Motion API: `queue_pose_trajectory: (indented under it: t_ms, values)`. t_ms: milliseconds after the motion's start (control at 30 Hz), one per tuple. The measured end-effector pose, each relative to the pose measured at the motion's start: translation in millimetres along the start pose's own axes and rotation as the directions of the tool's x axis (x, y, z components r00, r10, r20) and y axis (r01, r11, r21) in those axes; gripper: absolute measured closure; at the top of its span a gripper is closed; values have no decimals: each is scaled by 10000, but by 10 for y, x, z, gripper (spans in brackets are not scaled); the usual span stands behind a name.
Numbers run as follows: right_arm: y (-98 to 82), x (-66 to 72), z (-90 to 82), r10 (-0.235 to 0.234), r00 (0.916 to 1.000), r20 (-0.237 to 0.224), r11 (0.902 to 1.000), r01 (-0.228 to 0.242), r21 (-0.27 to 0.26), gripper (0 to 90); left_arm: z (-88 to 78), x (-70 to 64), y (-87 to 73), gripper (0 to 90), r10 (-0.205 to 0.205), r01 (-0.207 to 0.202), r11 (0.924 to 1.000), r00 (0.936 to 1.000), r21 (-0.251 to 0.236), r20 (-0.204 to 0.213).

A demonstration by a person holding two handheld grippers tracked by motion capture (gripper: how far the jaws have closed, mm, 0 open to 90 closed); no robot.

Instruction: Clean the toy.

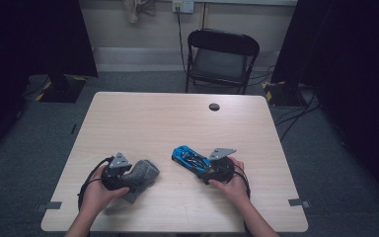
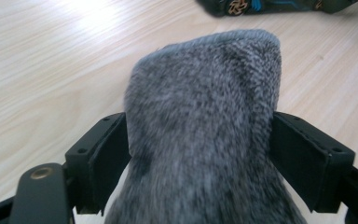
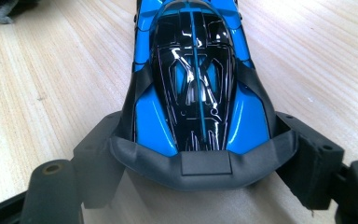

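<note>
Nearest me, my left gripper (image 1: pixel 128 174) has both jaws pressed against the sides of a grey fuzzy sock (image 1: pixel 143 177), which bulges up between them in the left gripper view (image 2: pixel 200 135). I see no label or tag on the sock's pile. It sits on the near left part of the light wooden table (image 1: pixel 177 118).

My right gripper (image 1: pixel 208 170) grips a blue and black toy car (image 1: pixel 191 159) by one end: in the right gripper view the jaws sit against both flanks of the dark bumper, and the car (image 3: pixel 193 88) runs away from the camera, resting on the table near its middle right. The roof bears thin silver line patterns, but I cannot read any brand or writing there.

Farther off, the tabletop has a round cable hole (image 1: pixel 214 106). Beyond the table stands a black folding chair (image 1: pixel 222 59), and a wall socket (image 1: pixel 183 6) with a cord hanging down.
</note>
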State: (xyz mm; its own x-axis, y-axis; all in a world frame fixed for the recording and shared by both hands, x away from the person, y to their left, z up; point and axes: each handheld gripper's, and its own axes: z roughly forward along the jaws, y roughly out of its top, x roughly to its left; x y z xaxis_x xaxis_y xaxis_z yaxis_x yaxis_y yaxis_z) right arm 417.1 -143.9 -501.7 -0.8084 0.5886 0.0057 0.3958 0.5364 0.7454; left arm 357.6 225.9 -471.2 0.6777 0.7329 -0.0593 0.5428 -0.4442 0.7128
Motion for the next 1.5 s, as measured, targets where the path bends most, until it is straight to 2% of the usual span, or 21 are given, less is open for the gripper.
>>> queue_pose_trajectory:
  t_ms: [133, 233, 267, 367, 433, 467, 533, 600, 633, 733, 800, 867, 933, 1033, 1100, 1200, 1367, 1500]
  values:
    - [0, 0, 0, 3, 10000, -2, 10000, -3, 4, 241, 23, 36, -97, 251, -179, 175, 9992, 9998, 350, 96]
    - [0, 2, -1, 17, 10000, 15, 10000, -17, 3, 241, 63, 40, -115, 374, -181, 171, 9984, 9997, 539, 182]
    - [-1, 3, -1, 18, 10000, 18, 10000, -18, 2, 241, 83, 32, -109, 419, -49, 36, 9986, 9997, 537, 238]
    - [-1, 3, -1, 18, 10000, 18, 10000, -18, 2, 240, 100, 16, -60, 625, 13, -34, 9980, 9994, 625, 338]
    - [-1, 3, -1, 20, 10000, 17, 10000, -20, 1, 241, 110, -14, 0, 666, -107, 79, 9982, 9989, 593, 460]
    - [0, 3, -1, 18, 10000, 21, 10000, -18, 1, 241, 116, -41, 43, 671, -84, 58, 9990, 9983, 440, 582]
    - [-1, 2, -1, 18, 10000, 20, 10000, -18, -1, 241, 120, -108, 163, 680, 212, -211, 9998, 9967, -22, 785]
    - [-1, 2, -1, 19, 10000, 19, 10000, -19, 0, 241, 151, -192, 308, 683, 141, -84, 9990, 9916, -449, 1289]
    - [0, 2, -1, 18, 10000, 20, 10000, -18, 0, 240, 184, -241, 386, 683, 272, -190, 9980, 9899, -601, 1393]
    - [-1, 2, -1, 16, 10000, 18, 10000, -16, 0, 240, 354, -381, 603, 682, 444, -313, 9967, 9829, -754, 1787]
    - [-1, 2, -1, 17, 10000, 18, 10000, -17, 1, 240, 482, -455, 724, 681, 610, -453, 9952, 9799, -862, 1898]
    - [-1, 2, -1, 17, 10000, 18, 10000, -17, -1, 240, 589, -517, 809, 681, 519, -317, 9947, 9757, -974, 2128]
    - [-1, 2, -1, 18, 10000, 16, 10000, -18, 0, 240, 738, -598, 899, 681, 634, -412, 9940, 9719, -1009, 2269]
    - [-1, 1, -1, 13, 10000, 16, 10000, -13, 0, 240, 871, -671, 958, 681, 652, -420, 9937, 9709, -1044, 2303]
    - [-1, 1, -1, 10, 10000, 20, 10000, -10, 4, 240, 964, -710, 1000, 680, 617, -356, 9933, 9678, -1095, 2442]
    - [-1, 2, -1, 11, 10000, 17, 10000, -11, 5, 240, 1061, -766, 1052, 678, 695, -468, 9942, 9664, -965, 2473]
    - [-1, 2, 0, 13, 10000, 18, 10000, -13, -1, 240, 1158, -856, 1106, 673, 853, -658, 9936, 9701, -920, 2273]
    - [-1, 1, -1, 15, 10000, 18, 10000, -15, 6, 239, 1176, -919, 1142, 667, 1061, -892, 9919, 9734, -905, 2033]
